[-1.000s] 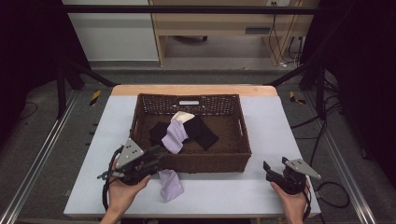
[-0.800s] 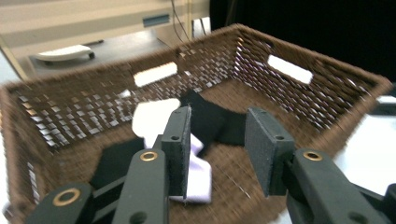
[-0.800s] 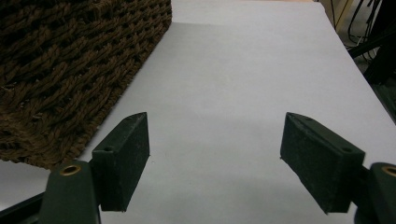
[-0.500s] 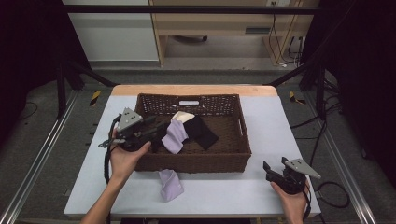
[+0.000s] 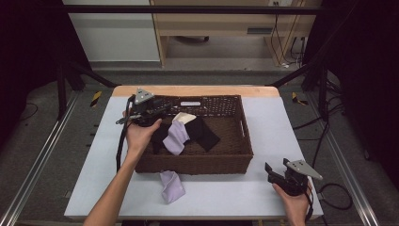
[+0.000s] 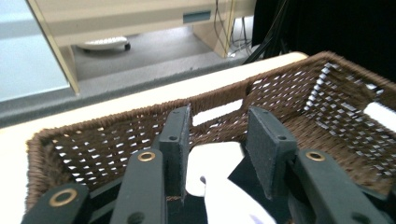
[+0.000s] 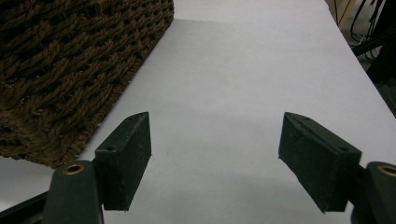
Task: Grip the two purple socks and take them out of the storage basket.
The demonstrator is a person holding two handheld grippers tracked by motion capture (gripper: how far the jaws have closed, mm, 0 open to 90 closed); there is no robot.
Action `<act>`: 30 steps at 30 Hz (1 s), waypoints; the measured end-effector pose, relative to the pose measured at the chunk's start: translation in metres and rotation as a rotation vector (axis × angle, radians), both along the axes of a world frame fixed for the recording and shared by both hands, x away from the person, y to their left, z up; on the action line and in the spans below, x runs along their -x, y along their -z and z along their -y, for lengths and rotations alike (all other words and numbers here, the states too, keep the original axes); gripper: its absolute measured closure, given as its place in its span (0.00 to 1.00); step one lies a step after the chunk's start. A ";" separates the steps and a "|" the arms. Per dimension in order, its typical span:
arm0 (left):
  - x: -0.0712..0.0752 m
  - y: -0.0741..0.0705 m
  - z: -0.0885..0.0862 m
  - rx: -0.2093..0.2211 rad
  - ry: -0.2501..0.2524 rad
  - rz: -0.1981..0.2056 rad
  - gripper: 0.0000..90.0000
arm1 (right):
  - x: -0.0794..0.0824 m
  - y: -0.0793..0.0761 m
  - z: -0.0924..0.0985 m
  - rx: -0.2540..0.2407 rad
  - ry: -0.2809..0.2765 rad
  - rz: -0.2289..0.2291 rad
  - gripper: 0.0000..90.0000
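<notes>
- Lavender cloth [image 5: 172, 185] lies crumpled on the white table [image 5: 282, 127], just in front of the near wall of the brown wicker basket [image 5: 244, 136], toward its left half; a second lavender cloth [image 5: 177, 137] sits inside among black cloth [image 5: 205, 133] and a cream piece [image 5: 184, 117].
- High view: the left gripper [image 5: 162, 109] hovers over the basket's far-left corner, further back than half a second ago, when it was at the left rim; the right gripper [image 5: 273, 172] rests near the table's front-right corner, unchanged.
- Left gripper view: the jaws stand partly apart, holding nothing, aimed into the basket [image 6: 299, 88] over the cream piece [image 6: 212, 163].
- Right gripper view: the jaws gape wide, empty, above bare table [image 7: 243, 70], beside the basket [image 7: 70, 60] wall.
</notes>
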State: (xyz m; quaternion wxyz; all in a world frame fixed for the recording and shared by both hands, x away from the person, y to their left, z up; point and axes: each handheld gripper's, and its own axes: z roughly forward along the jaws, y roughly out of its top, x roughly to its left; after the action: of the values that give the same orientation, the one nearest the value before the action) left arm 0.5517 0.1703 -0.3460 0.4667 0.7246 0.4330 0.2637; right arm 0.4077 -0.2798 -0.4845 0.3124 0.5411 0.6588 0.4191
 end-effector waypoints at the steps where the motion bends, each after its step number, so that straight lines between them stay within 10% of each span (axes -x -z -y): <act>1: -0.007 0.008 0.003 -0.036 -0.017 -0.021 0.66 | 0.000 0.000 0.000 0.003 0.001 -0.001 0.29; 11: -0.029 0.046 0.017 -0.098 -0.025 -0.151 0.67 | 0.000 0.000 -0.003 0.023 -0.005 0.000 0.32; 30: -0.029 0.068 0.032 -0.263 0.057 -0.269 0.58 | 0.000 0.000 -0.003 0.025 -0.011 0.003 0.32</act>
State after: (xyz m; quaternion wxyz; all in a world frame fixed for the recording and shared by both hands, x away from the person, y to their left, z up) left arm 0.5807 0.1386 -0.4136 0.3132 0.8201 0.4327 0.2054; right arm 0.4074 -0.2768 -0.4846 0.3179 0.5330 0.6664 0.4133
